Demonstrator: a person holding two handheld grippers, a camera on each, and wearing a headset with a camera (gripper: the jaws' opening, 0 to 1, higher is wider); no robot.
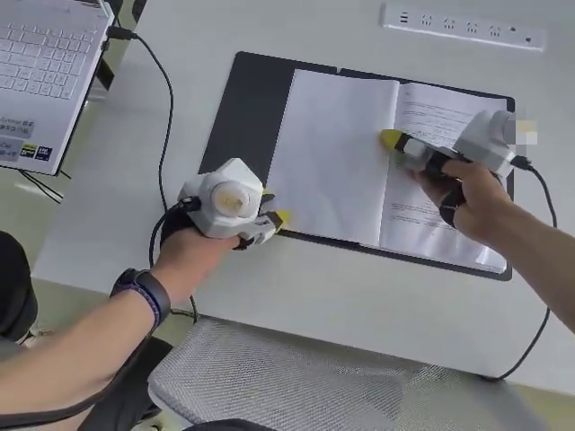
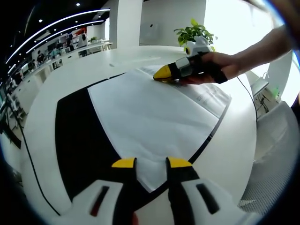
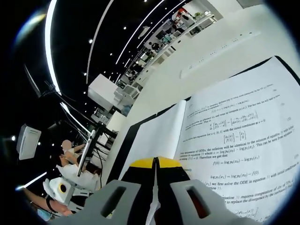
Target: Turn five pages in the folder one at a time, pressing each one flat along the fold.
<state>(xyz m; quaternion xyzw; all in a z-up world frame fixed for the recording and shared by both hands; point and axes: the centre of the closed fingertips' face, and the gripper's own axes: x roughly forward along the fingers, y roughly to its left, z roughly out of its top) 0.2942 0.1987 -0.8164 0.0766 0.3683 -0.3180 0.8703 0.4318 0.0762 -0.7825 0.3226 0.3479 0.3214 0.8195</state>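
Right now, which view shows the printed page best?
The right gripper view: the printed page lies close and large, with formula lines readable. The head view shows it small, partly under the hand and the right gripper. The left gripper view shows it far off, its text only faint grey marks.

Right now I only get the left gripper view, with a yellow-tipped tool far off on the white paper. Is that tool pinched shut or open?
Observer: Shut. In the right gripper view, the right hand-held gripper has its two yellow tips together, at the fold.
Operator: What is on the page beside it?
Observer: The right-hand page carries printed text with equations.
Operator: Is there anything else on the table that I miss?
Observer: The head view shows a white laptop off to the left of the folder.
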